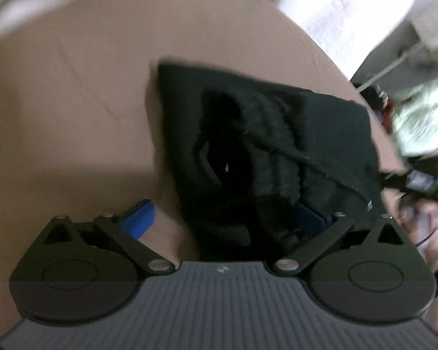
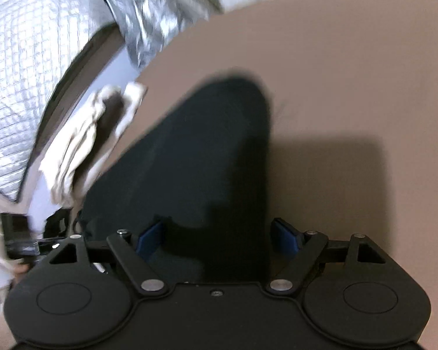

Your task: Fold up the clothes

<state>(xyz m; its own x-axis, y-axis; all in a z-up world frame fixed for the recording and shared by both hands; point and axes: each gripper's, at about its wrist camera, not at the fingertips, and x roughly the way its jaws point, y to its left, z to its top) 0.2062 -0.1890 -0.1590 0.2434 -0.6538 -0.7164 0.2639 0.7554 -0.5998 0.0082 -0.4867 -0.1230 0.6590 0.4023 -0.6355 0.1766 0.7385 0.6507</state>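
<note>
A black garment (image 1: pixel 277 145) lies bunched and partly folded on the brown table (image 1: pixel 73 87). My left gripper (image 1: pixel 223 218) hovers low over its near end with jaws wide apart. The left blue pad (image 1: pixel 140 218) stands clear over bare table, and the right pad (image 1: pixel 308 215) sits at the cloth's folds. In the right wrist view the same black garment (image 2: pixel 213 145) spreads flat as a smooth tapering panel. My right gripper (image 2: pixel 219 234) is open astride its near part, with both blue pads (image 2: pixel 150 237) apart from each other and not pinching the cloth.
A crumpled beige cloth (image 2: pixel 81 140) hangs at the table's left edge beside silver quilted material (image 2: pixel 20 73). White fabric (image 1: pixel 350 5) lies beyond the table's far right edge, with blurred clutter (image 1: pixel 417 122) off the right side. Bare brown tabletop (image 2: pixel 335 73) stretches to the right of the garment.
</note>
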